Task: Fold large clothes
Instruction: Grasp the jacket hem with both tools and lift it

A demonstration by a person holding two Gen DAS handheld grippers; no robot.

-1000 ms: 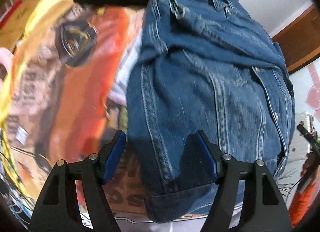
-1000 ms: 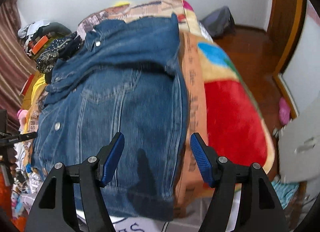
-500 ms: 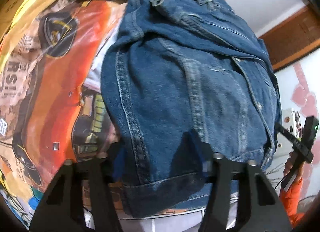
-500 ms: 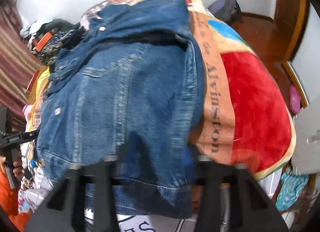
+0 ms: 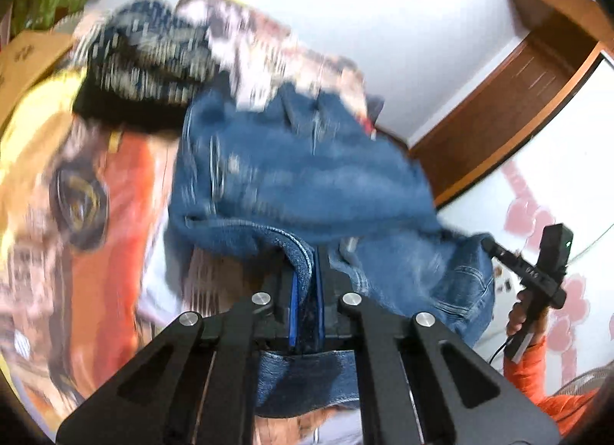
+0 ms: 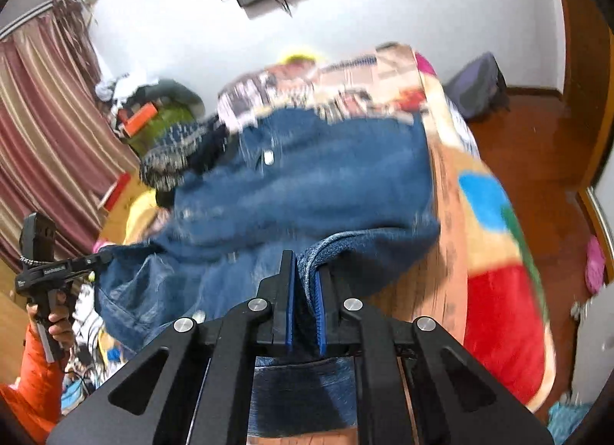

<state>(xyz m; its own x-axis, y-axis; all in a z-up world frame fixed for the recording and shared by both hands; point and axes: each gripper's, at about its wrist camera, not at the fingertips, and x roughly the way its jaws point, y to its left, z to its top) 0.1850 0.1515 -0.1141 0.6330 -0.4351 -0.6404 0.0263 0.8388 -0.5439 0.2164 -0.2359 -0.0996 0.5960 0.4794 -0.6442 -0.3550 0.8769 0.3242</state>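
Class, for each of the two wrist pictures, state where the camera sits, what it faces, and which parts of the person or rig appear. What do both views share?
Left wrist: sits behind the left claw, facing the denim jacket on the bed; the right claw and its hand show.
Right wrist: sits behind the right claw, facing the jacket; the left claw and hand show.
Shared: the jacket, the patterned blanket.

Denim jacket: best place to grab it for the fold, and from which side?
The thick bottom hem of the denim jacket, one tool per corner, coming in from the near bed edge. The hem is a firm doubled band lying closest, so it fits flat between the pads. Both tools already grip there: left tool, right tool, each shut on a hem corner.
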